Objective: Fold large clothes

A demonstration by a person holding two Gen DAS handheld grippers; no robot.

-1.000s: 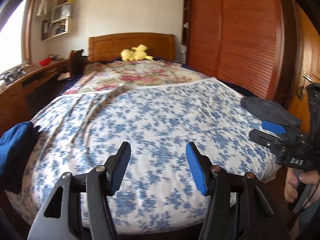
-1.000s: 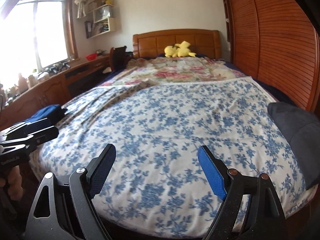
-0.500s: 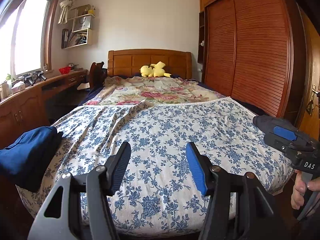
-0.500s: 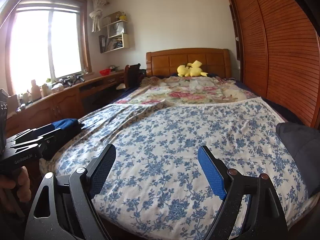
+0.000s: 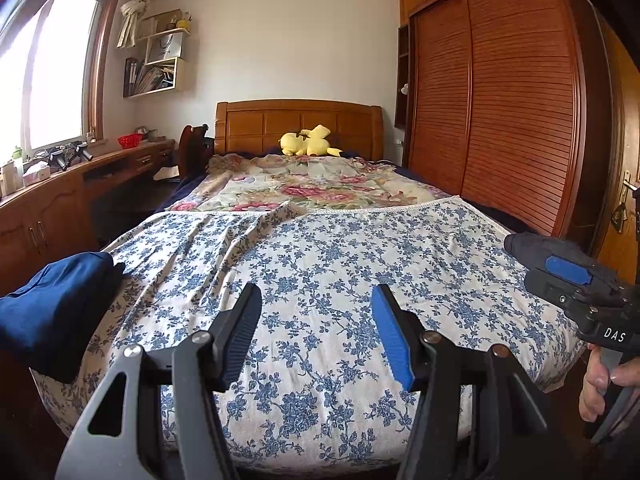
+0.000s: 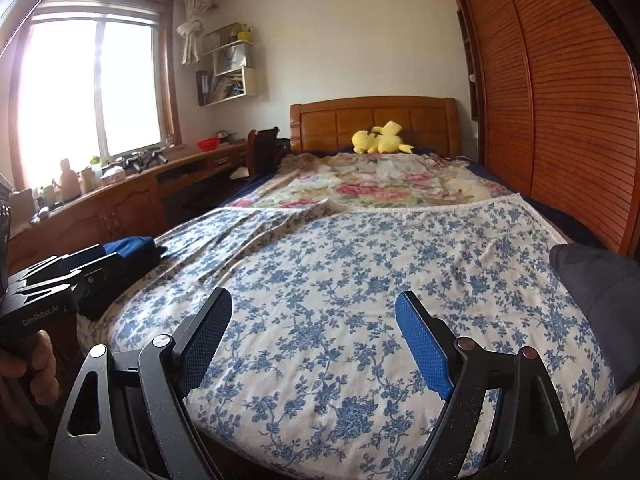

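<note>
A blue-flowered white sheet [image 5: 320, 256] [image 6: 340, 272] lies spread over the near half of the bed. A folded dark blue garment [image 5: 52, 312] [image 6: 134, 246] rests on the bed's near left corner. A dark grey garment [image 5: 532, 242] [image 6: 596, 292] sits at the near right edge. My left gripper [image 5: 316, 296] hovers open above the sheet's near end, nothing between its fingers. My right gripper [image 6: 313, 300] is open wider beside it, also over the sheet and holding nothing. Each gripper shows at the edge of the other's view, held by a hand [image 5: 600, 380].
A floral quilt [image 5: 312, 188] covers the far half of the bed, with a yellow plush toy [image 5: 308, 144] by the wooden headboard [image 5: 296, 120]. A slatted wardrobe [image 5: 500, 120] runs along the right. A long wooden desk [image 6: 120, 200] and a chair [image 6: 264, 152] stand on the left.
Both grippers drew back and rose from the bed, tilting upward so more wall and ceiling show. For the last half second they have held still. Jaws unchanged.
</note>
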